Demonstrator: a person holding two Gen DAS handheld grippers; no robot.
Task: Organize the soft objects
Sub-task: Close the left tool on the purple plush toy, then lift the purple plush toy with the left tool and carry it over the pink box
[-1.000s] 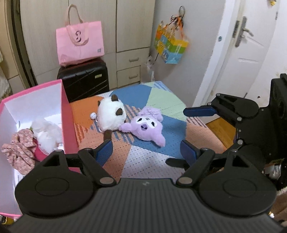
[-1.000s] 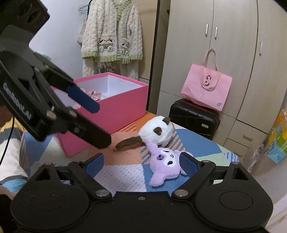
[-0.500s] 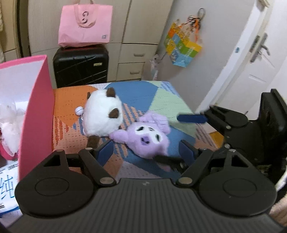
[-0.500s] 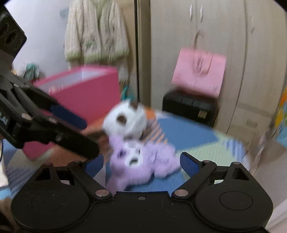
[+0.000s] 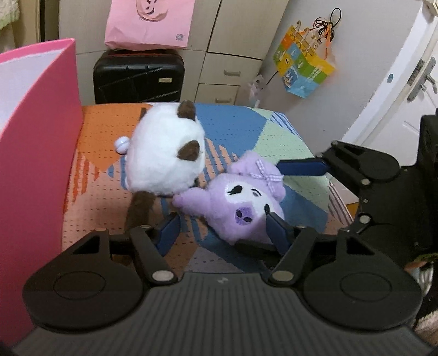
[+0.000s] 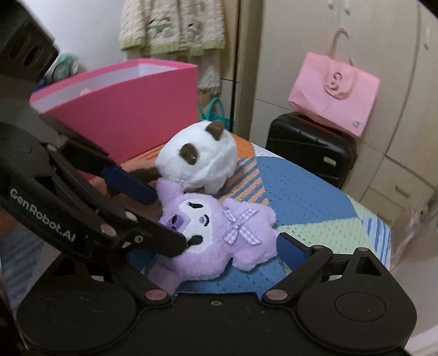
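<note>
A purple plush point(image 5: 241, 200) with a checked bow lies face up on the patchwork blanket point(image 5: 232, 128), touching a white plush point(image 5: 164, 156) with brown ears. My left gripper point(image 5: 223, 231) is closing around the purple plush's lower end. Its right finger touches the face and its left finger stands clear, so it is open. From the other side my right gripper point(image 6: 216, 254) straddles the same plush point(image 6: 219, 235), its jaws opening wide and not pressing. The left gripper point(image 6: 167, 220) crosses in front and hides the right gripper's left finger. The white plush point(image 6: 202, 158) lies just beyond.
An open pink box point(image 5: 35, 164) stands on the blanket at the left, close to the white plush. Behind the bed are a black suitcase point(image 5: 137, 79) with a pink bag point(image 5: 147, 24) on top, and cabinets. A colourful bag point(image 5: 303, 71) hangs by the door.
Both grippers have come down and closer to the purple plush, which now lies between both pairs of fingers. The left jaws have narrowed. The box's inside has dropped out of view.
</note>
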